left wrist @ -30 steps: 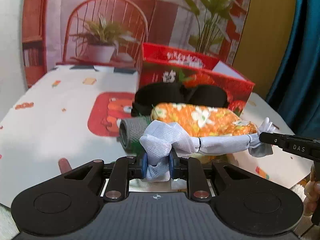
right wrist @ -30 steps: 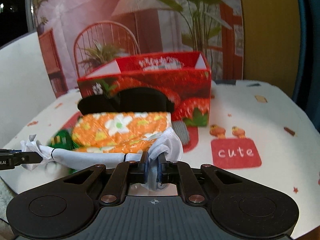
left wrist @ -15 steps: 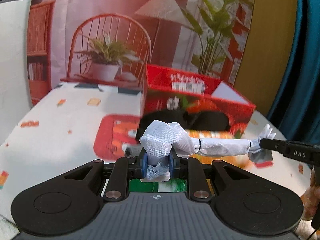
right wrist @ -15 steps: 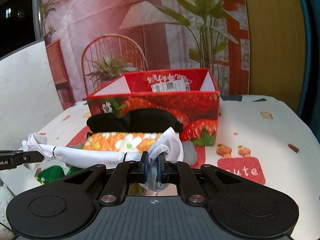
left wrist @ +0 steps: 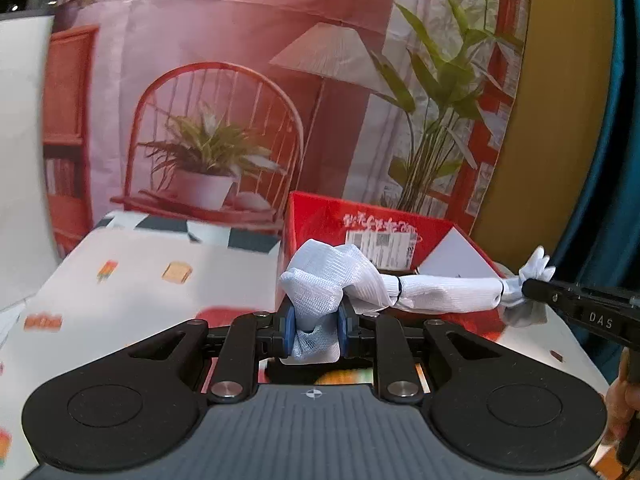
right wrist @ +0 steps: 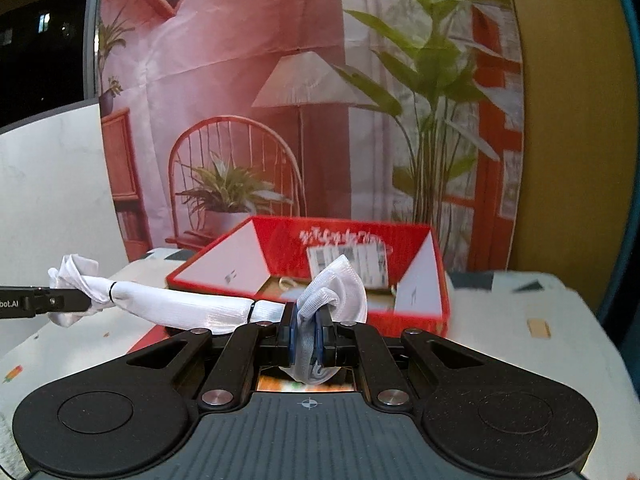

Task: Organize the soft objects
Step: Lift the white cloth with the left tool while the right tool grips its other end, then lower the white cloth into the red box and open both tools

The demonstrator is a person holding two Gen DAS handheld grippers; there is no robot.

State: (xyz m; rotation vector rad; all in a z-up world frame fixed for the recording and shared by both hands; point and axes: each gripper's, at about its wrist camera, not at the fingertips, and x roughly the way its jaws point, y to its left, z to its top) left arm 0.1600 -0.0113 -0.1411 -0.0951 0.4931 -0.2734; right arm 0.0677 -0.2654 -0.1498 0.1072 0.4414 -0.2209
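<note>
The cloth, a white ribbed fabric rolled into a long tube and cinched near each end by a thin black band, hangs stretched in the air between the two grippers, in front of and just above the red box. The left gripper has its blue-padded fingers clamped on one bunched end, which puffs out above them; the right gripper has its fingers pinched tight on the other end, with a loose fold rising above and a tail hanging below. In the left view the right gripper shows from the side as a black bar marked "DAS"; in the right view the left one enters at the edge with the letters "bot.AI". The box is open-topped cardboard, red outside with white inner flaps and a white barcode label under a line of white script too blurred to read. Only the right view looks down into it, where something pale seems to lie on the bottom, though motion blur makes that unsure. The desk wears a white cover printed with small coloured motifs. Behind hangs a creased backdrop showing a red chair, potted plants and a lamp.
</note>
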